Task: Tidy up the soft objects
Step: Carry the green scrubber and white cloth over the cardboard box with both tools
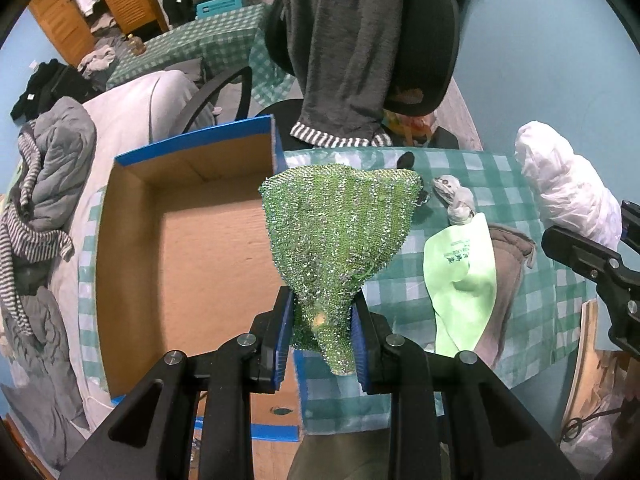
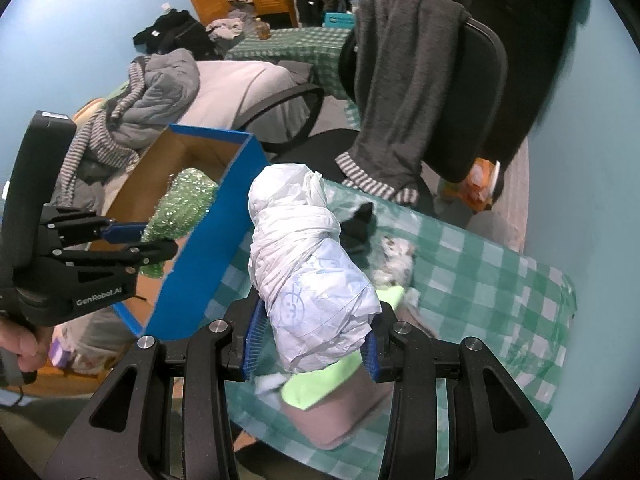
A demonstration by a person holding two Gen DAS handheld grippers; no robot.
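Left wrist: glittery green knit cloth (image 1: pixel 336 236) (triangular), crinkled white bag (image 2: pixel 312 264)

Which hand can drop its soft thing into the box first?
Probably the left. Its tongs hold the sparkly green cloth right beside the open cardboard box. The right tongs grip the white plastic bundle farther off, over the checkered tablecloth.

The cardboard box (image 1: pixel 188 240) sits at the table's (image 1: pixel 500 184) left end, open side up. Right of the box, on the table, lie a flat bag (image 1: pixel 464 276) and a small knotted bundle (image 1: pixel 456 196). Behind the box stands a chair (image 1: pixel 424 40) with a garment (image 1: pixel 344 48) draped over it.
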